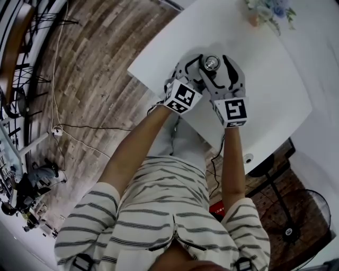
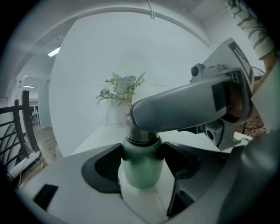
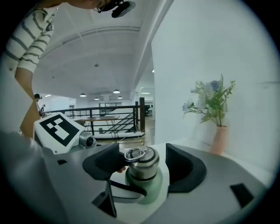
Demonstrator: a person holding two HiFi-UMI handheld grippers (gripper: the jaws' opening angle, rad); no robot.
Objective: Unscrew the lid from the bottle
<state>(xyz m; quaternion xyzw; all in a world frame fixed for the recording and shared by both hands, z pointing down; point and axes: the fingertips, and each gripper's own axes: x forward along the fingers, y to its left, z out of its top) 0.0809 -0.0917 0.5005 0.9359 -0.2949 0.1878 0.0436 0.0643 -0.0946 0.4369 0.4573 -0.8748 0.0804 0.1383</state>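
A pale green bottle with a steel lid stands on the white table. The lid has a small ring on top, and from the head view the lid shows between both tools. My left gripper is shut on the bottle's green body, a dark pad pressing each side. My right gripper straddles the lid from above, open. Its left pad sits close against the lid, and a gap shows on the right side. One right finger crosses the left gripper view and hides the lid there.
A pink vase of flowers stands at the table's far end, with the same vase of flowers at the top of the head view. The table's near edge drops to wooden floor with cables. A floor fan stands at lower right.
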